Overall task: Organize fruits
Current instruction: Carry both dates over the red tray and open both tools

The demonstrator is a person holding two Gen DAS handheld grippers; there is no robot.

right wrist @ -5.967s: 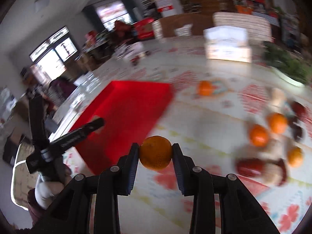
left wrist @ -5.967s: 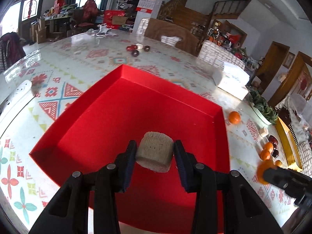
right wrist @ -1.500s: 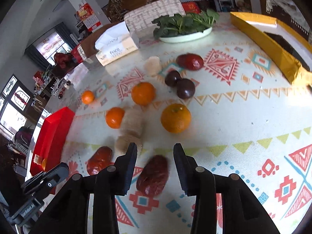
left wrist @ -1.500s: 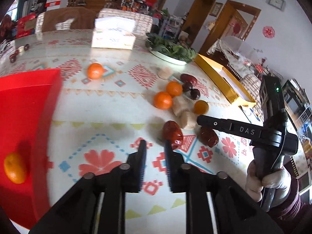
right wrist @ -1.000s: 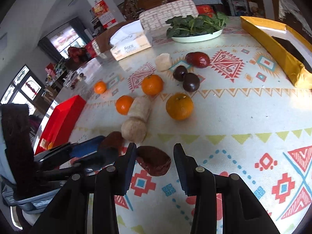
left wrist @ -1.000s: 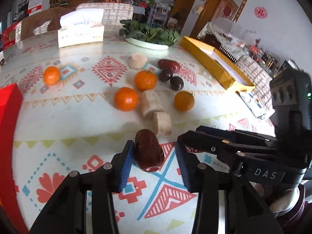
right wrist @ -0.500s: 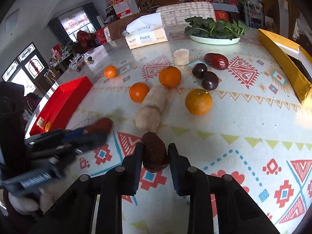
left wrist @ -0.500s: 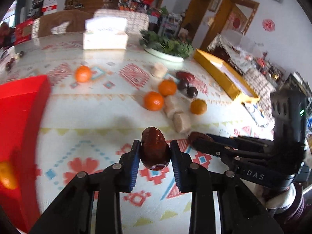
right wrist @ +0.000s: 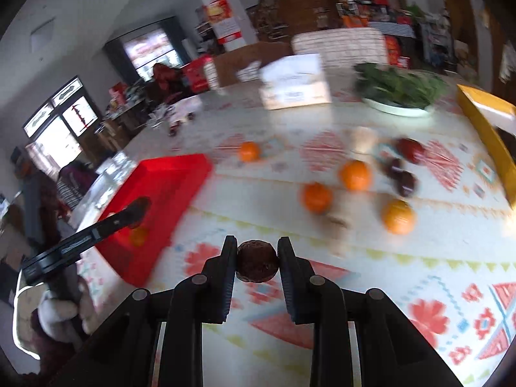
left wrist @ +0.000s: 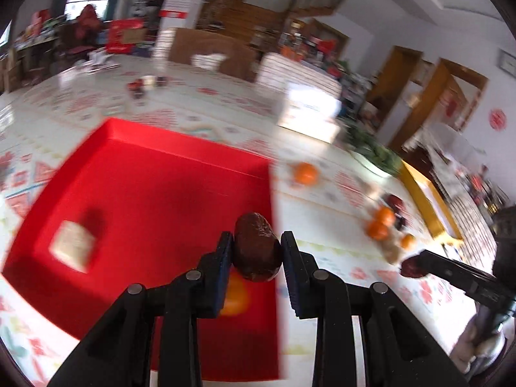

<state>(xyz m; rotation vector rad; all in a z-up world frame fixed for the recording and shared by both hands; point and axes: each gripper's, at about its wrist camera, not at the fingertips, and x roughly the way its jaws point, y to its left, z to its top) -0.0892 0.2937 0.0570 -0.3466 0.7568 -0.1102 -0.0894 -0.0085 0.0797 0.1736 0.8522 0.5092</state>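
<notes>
My left gripper [left wrist: 256, 253] is shut on a dark brown date-like fruit [left wrist: 255, 251] and holds it above the right edge of the red tray [left wrist: 145, 174]. In the tray lie a beige block [left wrist: 72, 250] and an orange [left wrist: 237, 295]. My right gripper [right wrist: 257, 259] is shut on a second dark fruit [right wrist: 257, 260] above the patterned tablecloth, right of the tray [right wrist: 161, 190]. Several oranges [right wrist: 317, 197], dark fruits [right wrist: 404, 183] and beige pieces [right wrist: 363, 137] lie on the cloth further back. The left gripper also shows in the right wrist view [right wrist: 137, 209].
A white tissue box [right wrist: 295, 85], a plate of greens [right wrist: 400, 96] and a yellow box [right wrist: 490, 132] stand at the far side. A lone orange [right wrist: 249, 151] lies near the tray. Both views are motion blurred.
Both grippers have swung left with their dark fruits lifted off the cloth. The left one now hangs over the tray's right edge; the right one trails over the cloth.
</notes>
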